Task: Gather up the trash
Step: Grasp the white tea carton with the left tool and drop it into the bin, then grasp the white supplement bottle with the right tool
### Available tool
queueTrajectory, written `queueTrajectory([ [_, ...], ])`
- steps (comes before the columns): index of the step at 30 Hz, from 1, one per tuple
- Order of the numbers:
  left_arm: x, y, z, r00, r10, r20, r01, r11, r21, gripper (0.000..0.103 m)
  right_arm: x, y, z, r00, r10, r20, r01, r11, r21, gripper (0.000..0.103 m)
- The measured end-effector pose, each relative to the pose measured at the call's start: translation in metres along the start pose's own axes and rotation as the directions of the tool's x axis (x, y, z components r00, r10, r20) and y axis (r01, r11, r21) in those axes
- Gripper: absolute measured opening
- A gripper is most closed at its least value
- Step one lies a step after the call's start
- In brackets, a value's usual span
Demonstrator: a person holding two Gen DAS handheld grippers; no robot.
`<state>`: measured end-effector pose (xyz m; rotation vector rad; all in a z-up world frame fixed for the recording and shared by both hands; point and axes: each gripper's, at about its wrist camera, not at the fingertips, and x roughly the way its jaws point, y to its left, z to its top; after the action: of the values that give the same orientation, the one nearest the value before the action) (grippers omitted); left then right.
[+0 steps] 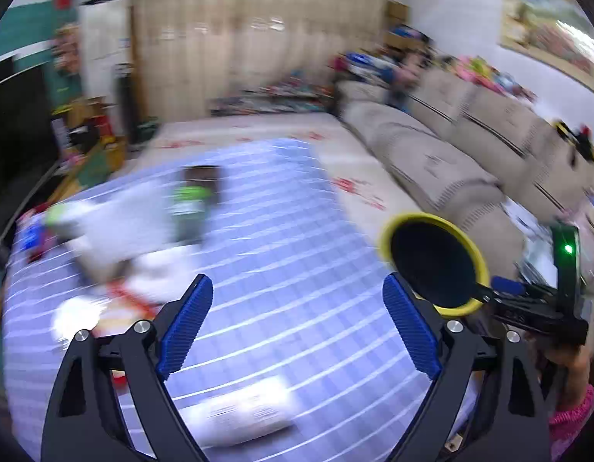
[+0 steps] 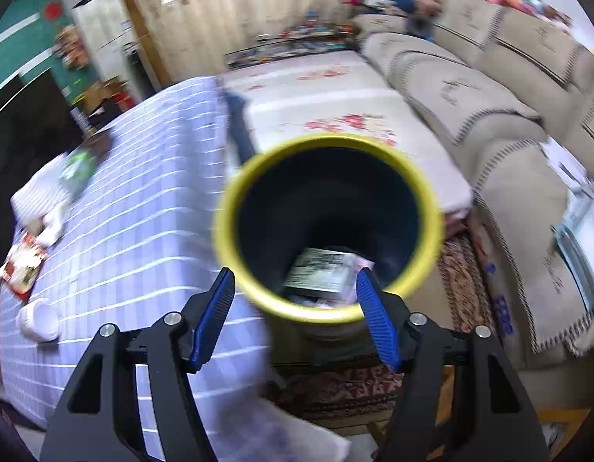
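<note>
On the far left of the tabletop (image 1: 281,254), with its blue checked cloth, lie the blurred leftovers: a white wrapper pile (image 1: 116,223), a green-labelled packet (image 1: 191,202) and a red-printed wrapper (image 2: 22,265), with a small white cup (image 2: 39,317) nearer. The left hand-held gripper (image 1: 299,323) hangs over the cloth with its jaws spread wide and nothing between them; a white printed packet (image 1: 247,412) lies just below it.

Further right, the right hand-held gripper (image 2: 293,315) seems clamped on the near rim of the yellow-rimmed bin (image 2: 329,227) — one blue finger inside, one outside, though the spread between them leaves the grip uncertain. Some packets (image 2: 320,273) already sit in the bin's bottom.

The risk I'd judge: the bin is held by its rim alone beyond the table edge, so a loose pinch could tip it and spill onto the patterned rug (image 2: 335,389) — and both views are motion-smeared, so the next grab may miss.
</note>
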<state>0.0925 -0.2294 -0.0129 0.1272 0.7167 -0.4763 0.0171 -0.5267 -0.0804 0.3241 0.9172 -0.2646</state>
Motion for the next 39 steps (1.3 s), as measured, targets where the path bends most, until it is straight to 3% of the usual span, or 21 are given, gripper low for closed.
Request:
queueTrajectory([
  [4, -0.037, 0.066, -0.019, 0.99, 0.135, 0.036, -0.13, 0.986, -0.107, 0.091, 0.001, 0.058, -0.004, 0.998, 0.068, -0.014, -0.069, 0.993, -0.099, 0.062],
  [10, -0.072, 0.138, -0.049, 0.969, 0.239, 0.053, -0.222, 0.95, -0.22, 0.091, -0.012, 0.144, -0.023, 0.986, 0.166, -0.02, -0.166, 0.96, -0.225, 0.063],
  [15, -0.086, 0.167, -0.072, 0.966, 0.254, 0.051, -0.233, 0.938, -0.256, 0.092, -0.029, 0.201, -0.039, 0.97, 0.242, -0.008, -0.234, 0.93, -0.283, 0.063],
  [22, -0.093, 0.177, -0.091, 0.969, 0.242, 0.042, -0.221, 0.935, -0.276, 0.092, -0.037, 0.264, -0.064, 0.957, 0.287, -0.027, -0.277, 0.889, -0.364, 0.078],
  [28, -0.096, 0.186, -0.101, 0.972, 0.233, 0.033, -0.214, 0.932, -0.291, 0.092, -0.029, 0.284, -0.079, 0.966, 0.254, -0.038, -0.248, 0.888, -0.387, 0.084],
  [35, -0.09, 0.191, -0.109, 0.977, 0.214, 0.017, -0.199, 0.932, -0.304, 0.092, -0.01, 0.282, -0.077, 0.985, 0.172, -0.013, -0.165, 0.917, -0.364, 0.087],
  [39, -0.086, 0.187, -0.11, 0.979, 0.202, 0.011, -0.19, 0.935, -0.299, 0.092, 0.0, 0.283, -0.08, 0.984, 0.176, -0.037, -0.177, 0.917, -0.358, 0.087],
])
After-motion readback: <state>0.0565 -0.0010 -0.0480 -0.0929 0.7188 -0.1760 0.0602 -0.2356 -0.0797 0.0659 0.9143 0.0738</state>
